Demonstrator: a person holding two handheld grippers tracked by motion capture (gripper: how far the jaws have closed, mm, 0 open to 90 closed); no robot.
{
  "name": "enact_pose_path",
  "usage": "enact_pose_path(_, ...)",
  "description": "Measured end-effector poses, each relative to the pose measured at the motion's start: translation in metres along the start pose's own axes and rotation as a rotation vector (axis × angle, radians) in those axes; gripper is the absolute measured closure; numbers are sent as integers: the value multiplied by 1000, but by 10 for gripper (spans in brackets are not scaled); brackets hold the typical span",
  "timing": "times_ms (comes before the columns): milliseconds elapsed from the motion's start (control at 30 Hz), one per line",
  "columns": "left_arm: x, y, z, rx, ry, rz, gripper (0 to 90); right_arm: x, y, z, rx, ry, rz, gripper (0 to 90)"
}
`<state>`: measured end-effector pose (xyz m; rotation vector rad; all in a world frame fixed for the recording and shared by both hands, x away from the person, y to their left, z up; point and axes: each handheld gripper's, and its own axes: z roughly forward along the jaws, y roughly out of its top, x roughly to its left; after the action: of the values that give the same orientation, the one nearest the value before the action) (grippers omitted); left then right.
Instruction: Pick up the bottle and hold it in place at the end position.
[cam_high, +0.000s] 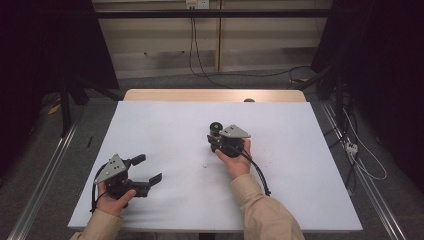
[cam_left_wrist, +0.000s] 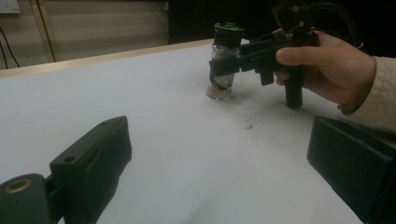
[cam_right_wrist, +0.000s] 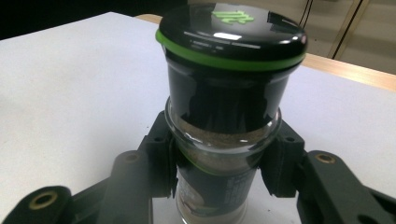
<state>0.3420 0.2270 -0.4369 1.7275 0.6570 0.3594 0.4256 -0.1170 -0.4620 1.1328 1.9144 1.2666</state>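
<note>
The bench, a wide white sheet over a wooden top whose far strip shows bare, carries very little: one small jar and a few dark crumbs near its middle. That leaves open room on every side, with the near, left and right edges well apart from the work and the far wooden edge the nearest boundary.

The right claw is clamped on the spice jar, which stands upright on the bench a little right of centre. In the right gripper view the two black pads press on the glass body from either side, just under the shoulder where the brown powder shows, below the black lid with its green ring. In the left gripper view the jar's base seems to rest on the white sheet, so I judge the grasp made and the lift or carry not yet begun.

The left claw lies near the front left corner, its jaws spread wide with nothing between them, well apart from the jar. It looks idle at this stage; what is left appears to be moving the jar, or working its lid, for which the free claw has a clear path across the bench.
</note>
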Motion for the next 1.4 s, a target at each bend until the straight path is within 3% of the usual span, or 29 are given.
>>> enact_pose_path(233,-3,5,7,18,2,19,69,0,0,-1,0,-1,5,531)
enact_pose_path(467,-2,10,14,20,6,-27,88,0,0,-1,2,-3,5,532)
enact_pose_path(633,-1,14,19,20,3,-36,97,0,0,0,3,1,7,532)
enact_pose_path(1067,0,21,30,33,1,-11,99,-2,0,0,6,9,20,532)
enact_pose_path(1400,-1,25,40,50,-2,-17,98,-2,0,0,7,11,19,532)
